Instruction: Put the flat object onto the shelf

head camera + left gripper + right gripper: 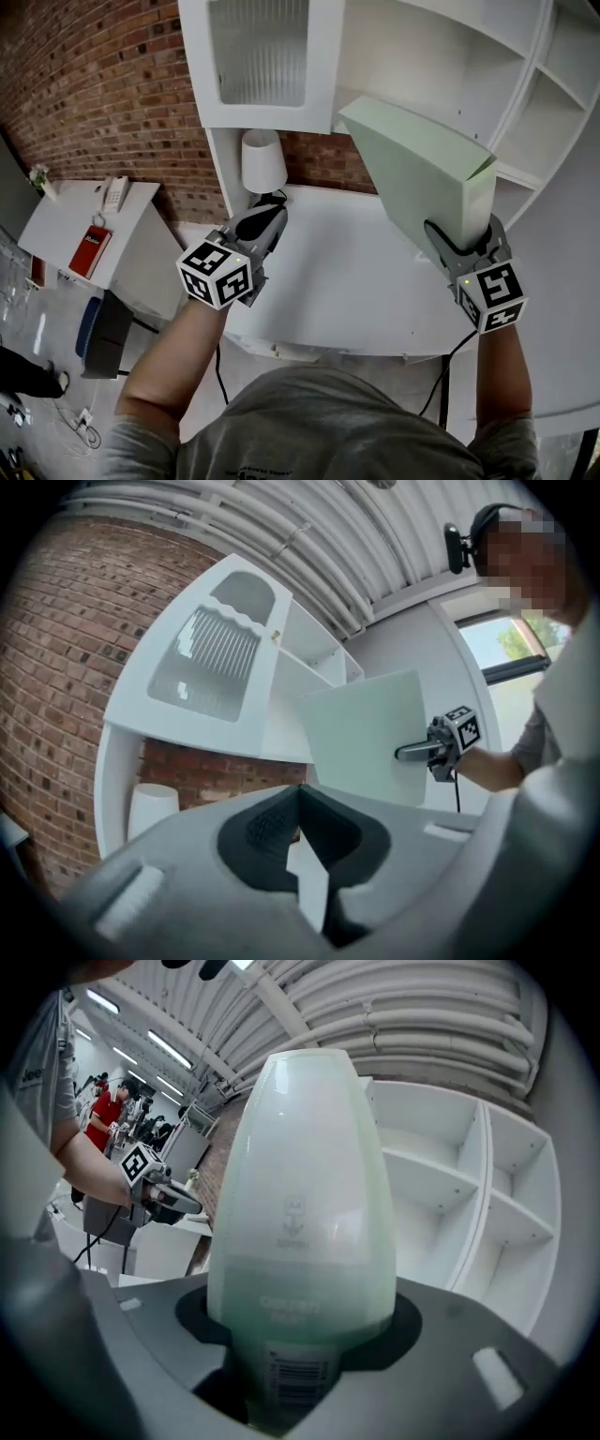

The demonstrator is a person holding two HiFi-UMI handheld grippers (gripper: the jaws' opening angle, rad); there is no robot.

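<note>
The flat object is a pale green flat box (417, 173), standing on edge and tilted toward the white shelf unit (459, 66). My right gripper (464, 232) is shut on its lower end, one finger on each broad face. In the right gripper view the box (300, 1185) fills the middle between the jaws, its barcode end down, with the shelf compartments (441, 1176) behind it. My left gripper (267, 214) hangs over the white tabletop (337, 281) to the left, shut with nothing in it. From the left gripper view the box (366, 733) and right gripper (417, 752) show at the right.
A white lamp shade (262, 159) stands against the brick wall under a cabinet door with ribbed glass (258, 52). A low white side table (66, 220) with a phone and a red item is down at the left. A black cable (445, 370) hangs off the table's front edge.
</note>
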